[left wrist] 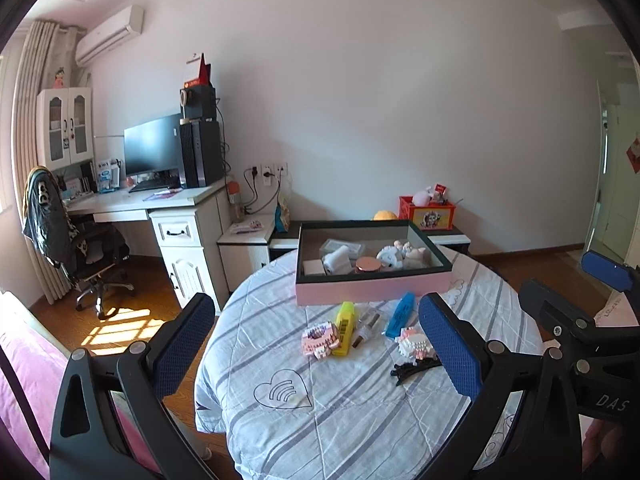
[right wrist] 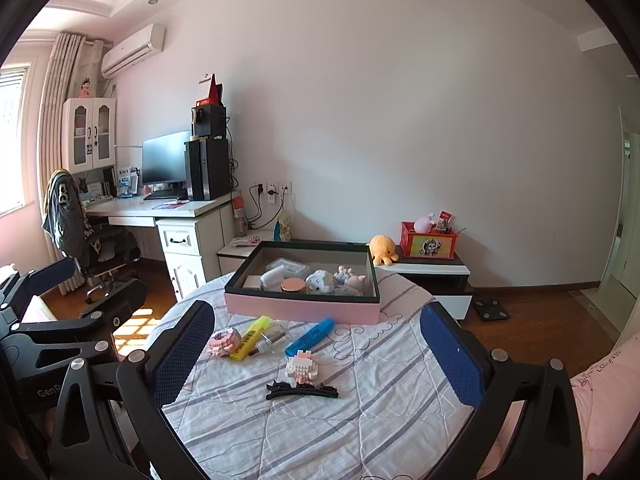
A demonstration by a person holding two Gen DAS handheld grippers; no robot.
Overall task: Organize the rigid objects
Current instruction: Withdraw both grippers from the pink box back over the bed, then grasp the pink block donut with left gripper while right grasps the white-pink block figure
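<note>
You are holding both tongs spread and empty above the near edge of the table [left wrist: 360, 420]: left tongs [left wrist: 316, 344], right tongs [right wrist: 316, 350]. Yellow highlighter [right wrist: 251, 338], blue highlighter [right wrist: 310, 337], two brick figures and black hair clip [right wrist: 302, 391] are lying before the pink tray [right wrist: 300, 310].

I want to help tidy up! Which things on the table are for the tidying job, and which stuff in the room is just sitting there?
For the job: yellow highlighter, blue highlighter, small glass bottle, two brick figures, black hair clip, pink box.

Just there: orange plush, red box, monitor, chair.
</note>
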